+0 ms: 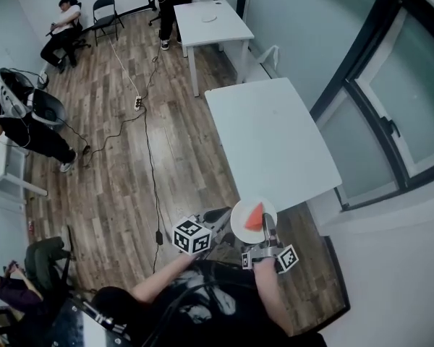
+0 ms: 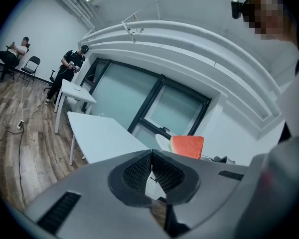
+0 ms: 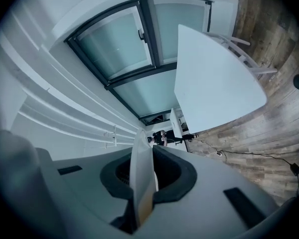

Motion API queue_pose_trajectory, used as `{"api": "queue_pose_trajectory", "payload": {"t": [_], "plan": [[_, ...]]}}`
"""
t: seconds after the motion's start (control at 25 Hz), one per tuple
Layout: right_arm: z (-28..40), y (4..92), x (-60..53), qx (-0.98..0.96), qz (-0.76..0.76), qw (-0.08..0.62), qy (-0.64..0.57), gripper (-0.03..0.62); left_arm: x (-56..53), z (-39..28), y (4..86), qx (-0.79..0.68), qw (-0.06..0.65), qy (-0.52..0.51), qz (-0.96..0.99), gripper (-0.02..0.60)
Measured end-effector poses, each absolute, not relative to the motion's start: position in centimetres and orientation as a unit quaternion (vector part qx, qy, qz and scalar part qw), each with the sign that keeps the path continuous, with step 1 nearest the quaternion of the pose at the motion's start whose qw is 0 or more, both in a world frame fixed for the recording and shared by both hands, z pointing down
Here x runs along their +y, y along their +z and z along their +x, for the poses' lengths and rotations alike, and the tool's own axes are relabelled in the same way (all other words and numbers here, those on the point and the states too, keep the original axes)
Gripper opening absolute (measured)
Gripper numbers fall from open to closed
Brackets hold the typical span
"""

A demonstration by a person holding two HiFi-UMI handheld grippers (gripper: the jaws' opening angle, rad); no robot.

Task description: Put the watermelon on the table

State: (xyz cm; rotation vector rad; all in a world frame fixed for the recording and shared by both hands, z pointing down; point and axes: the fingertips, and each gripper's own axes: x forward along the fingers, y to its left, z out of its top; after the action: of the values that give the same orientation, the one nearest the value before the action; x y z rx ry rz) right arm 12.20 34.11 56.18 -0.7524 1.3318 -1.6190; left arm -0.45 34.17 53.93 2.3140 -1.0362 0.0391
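A red watermelon slice [image 1: 255, 217] lies on a small white plate [image 1: 240, 223], held in the air just off the near end of the long white table [image 1: 271, 139]. My right gripper [image 1: 267, 231] is shut on the plate's near rim; in the right gripper view the plate [image 3: 139, 158] stands edge-on between the jaws of the right gripper [image 3: 145, 176], with the table [image 3: 214, 78] ahead. My left gripper [image 1: 218, 218] hovers just left of the plate. In its own view the left gripper [image 2: 151, 166] is shut and empty, with the watermelon slice [image 2: 188, 146] and the table [image 2: 102, 133] beyond.
A second white table [image 1: 213, 22] with a dish on it stands farther back, a person beside it. Other people and black chairs [image 1: 107, 14] line the left side. A cable with a power strip [image 1: 138, 103] runs across the wood floor. Windows [image 1: 390, 114] flank the table's right.
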Motion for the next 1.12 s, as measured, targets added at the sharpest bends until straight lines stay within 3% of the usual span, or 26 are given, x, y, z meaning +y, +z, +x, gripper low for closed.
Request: {"api": "queue_pose_trajectory", "payload": {"t": [0.36, 1.12], "plan": [[12.6, 57.0, 27.4, 0.542, -0.298, 0.422, -0.663, 0.034, 27.7, -0.2, 54.4, -0.406, 0.291, 0.023, 0.866, 0.006], [9.5, 59.0, 14.0, 0.498, -0.394, 0.476, -0.608, 0.034, 12.3, -4.6, 56.5, -0.31, 0.309, 0.06, 0.897, 0.006]]}}
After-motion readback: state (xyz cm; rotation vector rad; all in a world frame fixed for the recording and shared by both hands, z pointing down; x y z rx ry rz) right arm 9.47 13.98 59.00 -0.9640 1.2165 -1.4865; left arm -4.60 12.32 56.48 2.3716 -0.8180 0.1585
